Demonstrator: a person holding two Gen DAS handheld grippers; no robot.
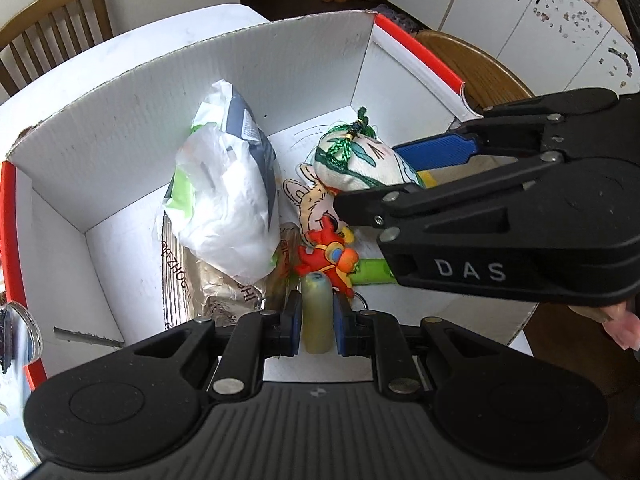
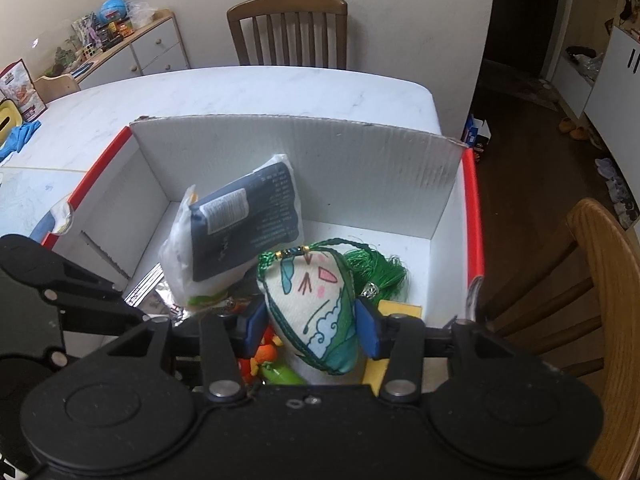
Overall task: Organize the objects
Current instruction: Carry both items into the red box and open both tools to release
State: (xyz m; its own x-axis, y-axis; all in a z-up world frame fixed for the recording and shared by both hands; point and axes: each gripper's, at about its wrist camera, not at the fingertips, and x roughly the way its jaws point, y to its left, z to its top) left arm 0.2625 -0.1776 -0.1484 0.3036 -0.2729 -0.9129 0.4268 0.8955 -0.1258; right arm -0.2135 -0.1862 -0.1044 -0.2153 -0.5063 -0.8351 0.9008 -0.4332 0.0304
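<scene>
A white cardboard box (image 1: 120,128) with red-edged flaps stands on the table and holds the objects. My left gripper (image 1: 316,316) is shut on a small yellow-green tube (image 1: 316,312), held over the box's near side. My right gripper (image 2: 310,322) is shut on a white and green plush dumpling (image 2: 312,304) with a green tassel, inside the box; it also shows in the left wrist view (image 1: 356,164). A white and navy bag (image 1: 228,200) leans against the back wall. A red and orange toy (image 1: 328,258) lies on the box floor.
A silver foil packet (image 1: 208,280), a cartoon rabbit cutout (image 1: 312,196), a green stick (image 1: 372,272) and a yellow card (image 2: 400,310) lie in the box. Wooden chairs (image 2: 592,280) stand beside the white table (image 2: 240,92). A blue cloth (image 2: 20,140) lies at the table's far left.
</scene>
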